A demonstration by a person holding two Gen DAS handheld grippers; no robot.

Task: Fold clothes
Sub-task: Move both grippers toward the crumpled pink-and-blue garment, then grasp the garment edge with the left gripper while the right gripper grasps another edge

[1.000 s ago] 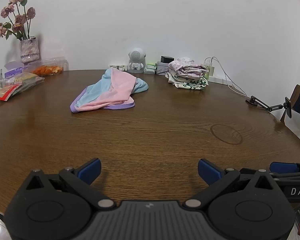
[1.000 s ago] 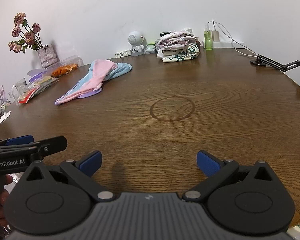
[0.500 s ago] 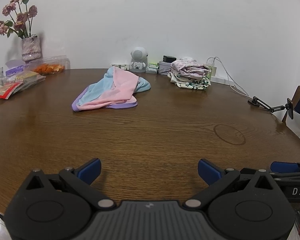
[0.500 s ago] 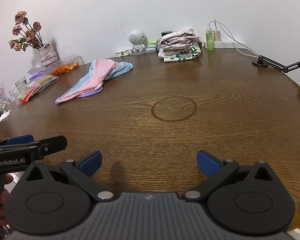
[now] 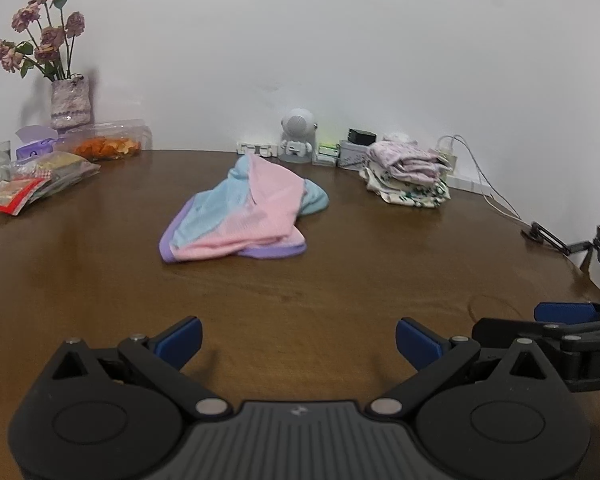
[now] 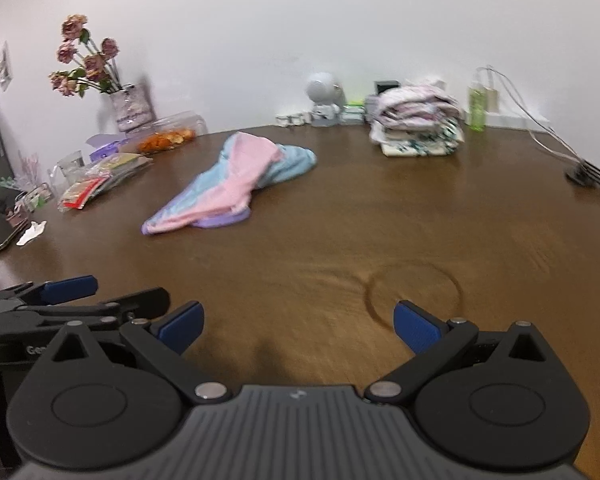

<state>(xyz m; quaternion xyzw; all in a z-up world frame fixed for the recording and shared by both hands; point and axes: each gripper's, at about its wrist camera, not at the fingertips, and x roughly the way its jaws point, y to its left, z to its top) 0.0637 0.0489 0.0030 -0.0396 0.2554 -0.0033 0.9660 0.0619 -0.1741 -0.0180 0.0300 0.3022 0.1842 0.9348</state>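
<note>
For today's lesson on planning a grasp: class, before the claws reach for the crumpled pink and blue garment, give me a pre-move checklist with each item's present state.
1. Left claw open, holding nothing: ok.
2. Right claw open, holding nothing: ok.
3. Pink and blue garment lies flat for folding: not ok, crumpled in a heap.
4. Path over the wooden table to the garment clear: ok.
5. Garment apart from the folded clothes stack: ok.
6. Which garment edges are hems or sleeves: cannot tell.
</note>
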